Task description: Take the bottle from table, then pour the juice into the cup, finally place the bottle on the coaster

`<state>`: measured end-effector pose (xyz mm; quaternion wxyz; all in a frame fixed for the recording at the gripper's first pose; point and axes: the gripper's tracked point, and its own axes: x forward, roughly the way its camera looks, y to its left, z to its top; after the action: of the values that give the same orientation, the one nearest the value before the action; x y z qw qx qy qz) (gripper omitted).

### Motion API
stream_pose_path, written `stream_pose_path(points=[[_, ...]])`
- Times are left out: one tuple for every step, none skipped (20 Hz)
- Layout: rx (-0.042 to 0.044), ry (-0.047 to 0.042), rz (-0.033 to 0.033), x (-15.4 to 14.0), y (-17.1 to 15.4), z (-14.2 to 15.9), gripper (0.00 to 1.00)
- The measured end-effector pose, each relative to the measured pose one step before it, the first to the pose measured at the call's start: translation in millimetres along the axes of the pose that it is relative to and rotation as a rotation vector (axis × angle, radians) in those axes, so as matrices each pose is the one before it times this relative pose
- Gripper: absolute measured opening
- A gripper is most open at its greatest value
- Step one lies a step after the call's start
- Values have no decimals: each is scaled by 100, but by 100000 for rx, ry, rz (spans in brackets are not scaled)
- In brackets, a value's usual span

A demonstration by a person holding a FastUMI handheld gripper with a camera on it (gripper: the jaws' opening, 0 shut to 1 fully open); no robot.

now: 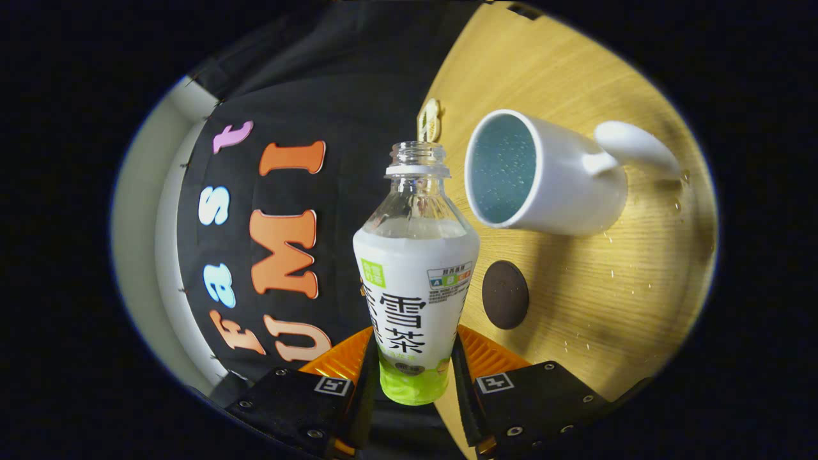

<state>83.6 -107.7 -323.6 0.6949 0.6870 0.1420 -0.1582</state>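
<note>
Between the fingers of the gripper [412,383] sits one bottle [415,275], its lower body clamped from both sides by jaws closed narrow on it. Its cap is off and the open neck points away from the fingers. Beyond the bottle, on the wooden table [607,287], lie one dark round coaster [505,294] just beside it and one white cup [543,172] farther off. Table and cup appear rotated sideways, so the gripper is rolled over.
</note>
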Motion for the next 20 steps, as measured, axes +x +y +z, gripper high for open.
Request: stream_pose_path(points=[[-8433, -2198, -399, 148, -186, 331, 57], [-7439, -1401, -530, -127, -279, 337, 57], [-6604, -1882, 792, -100, 46, 399, 57], [-6252, -994, 1037, -268, 505, 327, 57], [-6681, -1581, 1670, -71, 298, 318, 57], [-7393, -1102, 1377, 384, 1207, 13, 57], [-7968, -1221, 1103, 664, 1164, 219, 57], [-8393, -1230, 1038, 771, 911, 524, 57], [-8060, -772, 1220, 527, 543, 170, 57], [-7752, -630, 602, 125, -5, 11, 57], [-6522, -744, 444, 500, 152, 142, 57], [-6254, -821, 960, 82, 378, 125, 57], [-5389, -1355, 36, 372, 210, 297, 57], [-5334, -1683, 50, 408, 109, 226, 57], [-5670, -1939, 320, 484, 279, 214, 57], [-6405, 278, -506, 457, 142, -466, 57], [-7273, -652, -437, 508, 81, -257, 57], [-6070, 413, -1025, 437, 45, -56, 57], [-5552, 852, -887, 495, -96, -368, 57], [-5268, 1153, -768, 526, -40, -307, 57]])
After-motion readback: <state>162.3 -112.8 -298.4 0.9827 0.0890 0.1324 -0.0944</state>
